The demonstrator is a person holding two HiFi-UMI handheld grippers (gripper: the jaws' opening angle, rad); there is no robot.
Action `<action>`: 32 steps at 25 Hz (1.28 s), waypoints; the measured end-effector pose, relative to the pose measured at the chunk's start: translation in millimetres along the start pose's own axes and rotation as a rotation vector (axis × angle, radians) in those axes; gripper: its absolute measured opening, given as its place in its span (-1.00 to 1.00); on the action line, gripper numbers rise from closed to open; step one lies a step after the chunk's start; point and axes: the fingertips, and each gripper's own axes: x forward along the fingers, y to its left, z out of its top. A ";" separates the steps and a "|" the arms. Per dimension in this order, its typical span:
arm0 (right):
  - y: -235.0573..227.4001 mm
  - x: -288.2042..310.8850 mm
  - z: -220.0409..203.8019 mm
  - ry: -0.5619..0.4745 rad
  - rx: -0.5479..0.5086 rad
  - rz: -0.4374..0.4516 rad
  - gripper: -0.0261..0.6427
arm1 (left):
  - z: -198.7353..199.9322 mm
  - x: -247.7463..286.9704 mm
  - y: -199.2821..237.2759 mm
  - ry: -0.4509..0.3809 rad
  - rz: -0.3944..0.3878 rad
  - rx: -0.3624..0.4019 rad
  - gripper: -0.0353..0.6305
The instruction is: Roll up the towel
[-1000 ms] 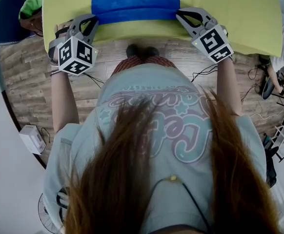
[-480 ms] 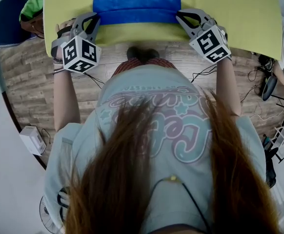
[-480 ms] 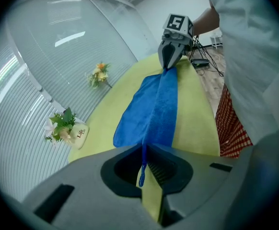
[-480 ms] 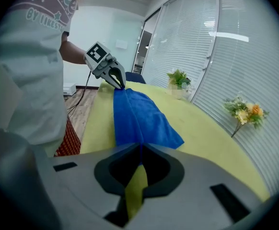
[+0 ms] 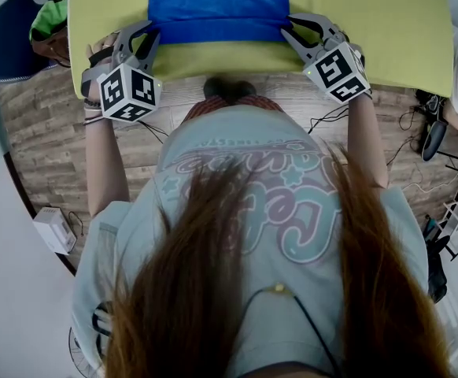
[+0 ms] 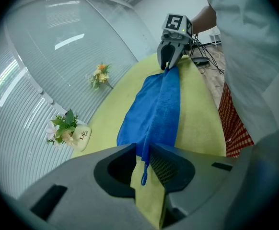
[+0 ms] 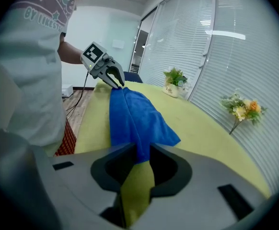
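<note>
- Checking the blue towel (image 5: 217, 6) first: I see it lying as a long folded band on the yellow-green tablecloth (image 5: 371, 22), close to the near edge, stretched between my two grippers.
- Left gripper (image 6: 143, 150): jaws a narrow gap apart, having just been easing open. The towel's end is pinched between the pads, and a small hanging loop dangles below them.
- Right gripper (image 7: 140, 150): jaws have just been opening and now stand slackened. The towel's other end sits between them, filling the gap, but is not clamped.
- Surroundings: a white flower pot (image 6: 75, 133) and a loose flower sprig (image 6: 101, 74) stand at the far side of the table, well apart from the towel.
- Wooden floor (image 5: 40, 132) lies below.
</note>
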 end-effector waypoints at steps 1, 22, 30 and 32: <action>-2.7 -1.7 -0.1 -0.006 0.011 -0.007 -0.64 | 0.2 -1.0 2.4 -0.001 0.006 -0.003 -0.68; -1.3 -35.6 7.0 -0.105 -0.036 -0.084 -0.43 | -17.0 -29.8 4.6 0.005 0.068 0.010 -0.31; 26.0 -24.8 4.6 -0.053 -0.162 -0.056 -0.43 | 0.6 -22.6 -24.3 -0.015 0.022 0.074 -0.31; 27.2 -21.1 3.2 -0.033 -0.199 -0.066 -0.44 | -0.2 -19.3 -24.3 -0.009 0.032 0.101 -0.32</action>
